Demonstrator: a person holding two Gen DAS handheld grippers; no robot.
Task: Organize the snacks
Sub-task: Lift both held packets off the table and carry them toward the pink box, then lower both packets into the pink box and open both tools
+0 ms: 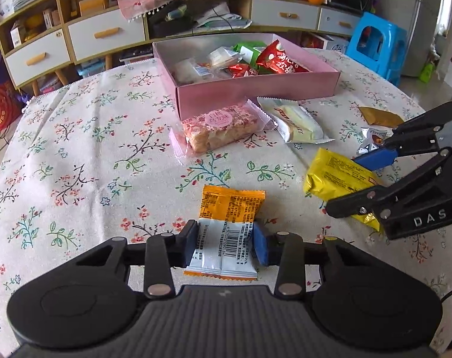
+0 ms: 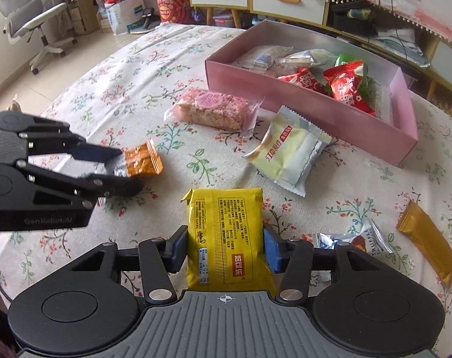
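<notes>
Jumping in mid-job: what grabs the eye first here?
Both grippers clamp snacks on the floral tablecloth: the left gripper on an orange packet, the right gripper on a yellow packet. Behind them the pink box is already half full.

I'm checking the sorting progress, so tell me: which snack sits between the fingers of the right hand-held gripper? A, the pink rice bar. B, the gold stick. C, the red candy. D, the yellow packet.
D: the yellow packet sits between the fingers of the right hand-held gripper, still on the table.
</notes>
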